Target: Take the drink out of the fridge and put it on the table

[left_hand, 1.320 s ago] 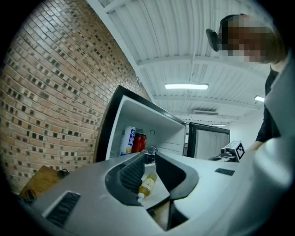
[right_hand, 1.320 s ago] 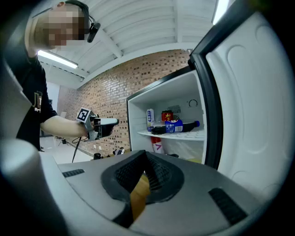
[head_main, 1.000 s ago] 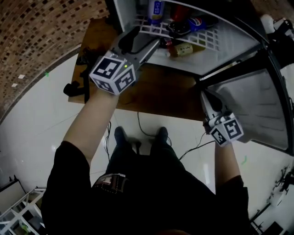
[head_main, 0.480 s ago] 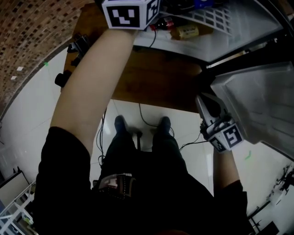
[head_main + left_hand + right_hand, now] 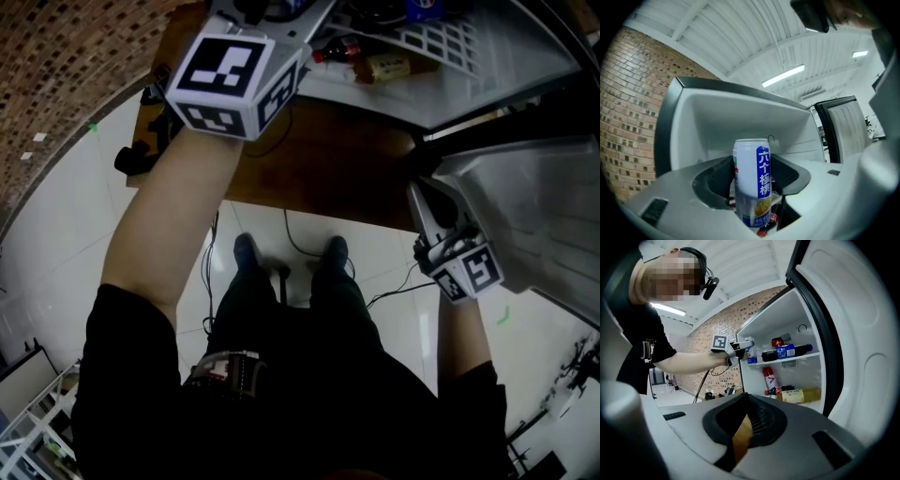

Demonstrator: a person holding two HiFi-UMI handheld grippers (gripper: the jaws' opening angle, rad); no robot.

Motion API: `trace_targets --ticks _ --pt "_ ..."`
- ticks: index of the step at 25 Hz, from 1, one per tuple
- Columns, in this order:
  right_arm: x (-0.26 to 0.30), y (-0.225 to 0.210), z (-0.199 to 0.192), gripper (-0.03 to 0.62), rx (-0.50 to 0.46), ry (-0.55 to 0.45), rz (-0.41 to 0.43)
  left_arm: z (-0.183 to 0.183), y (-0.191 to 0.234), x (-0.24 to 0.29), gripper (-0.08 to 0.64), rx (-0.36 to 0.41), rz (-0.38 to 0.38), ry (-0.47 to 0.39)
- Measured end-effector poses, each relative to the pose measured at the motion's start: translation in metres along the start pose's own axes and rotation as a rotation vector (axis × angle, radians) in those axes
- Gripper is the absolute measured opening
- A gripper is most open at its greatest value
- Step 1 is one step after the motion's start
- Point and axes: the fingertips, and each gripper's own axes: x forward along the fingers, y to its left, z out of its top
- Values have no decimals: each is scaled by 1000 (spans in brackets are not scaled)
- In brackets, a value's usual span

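Observation:
A tall white and blue drink can (image 5: pixel 752 180) stands upright between the jaws of my left gripper (image 5: pixel 753 187). The jaws are closing, and both black pads lie against the can's sides. In the right gripper view the left gripper (image 5: pixel 740 348) holds that can (image 5: pixel 749 351) at the front of the fridge's upper shelf (image 5: pixel 787 360). In the head view only its marker cube (image 5: pixel 234 80) shows; the jaws run off the top edge. My right gripper (image 5: pixel 424 202) hangs by the open fridge door (image 5: pixel 534 216), jaws nearly together, with nothing in them.
A brown wooden table (image 5: pixel 328 178) stands below the fridge. A dark bottle with a blue label (image 5: pixel 785 352) lies on the upper shelf. A yellow bottle (image 5: pixel 801 394) and a red-capped one (image 5: pixel 769 379) sit lower. Black clamps (image 5: pixel 141 155) grip the table's left edge. Cables cross the floor.
My left arm reached up into the fridge, leaving the head view's top edge, then drew back a little. The right gripper stayed by the door.

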Motion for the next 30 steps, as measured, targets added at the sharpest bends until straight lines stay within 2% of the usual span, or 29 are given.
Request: trace_targets --ticks 3,7,11,16,21,26,28,29,30 --pt "10 -2 8 14 -14 -15 -10 -11 -13 -55 229 -45 -39 -6" --pt "20 -5 5 15 -25 -30 -31 -92 -43 -113 230 -128 -94 57" --pt "19 -6 -17 15 -15 -22 -51 -163 -76 -135 237 -152 -123 69" --pt "6 -12 -34 15 2 -13 -71 -231 -86 -137 237 -162 -98 164" --pt "-2 -20 -32 15 5 -19 -89 -245 -86 -119 238 -183 -89 157" --pt "-1 -19 -34 15 11 -26 -81 -267 -95 -129 244 -140 -107 207" --pt "0 -19 -33 15 9 -25 -82 -276 -100 -136 229 -130 -129 254" --pt "1 -18 -33 15 6 -23 -81 -277 -102 -138 246 -129 -143 264" --pt "2 -18 -33 15 4 -22 -79 -275 -103 -140 304 -133 -160 260"
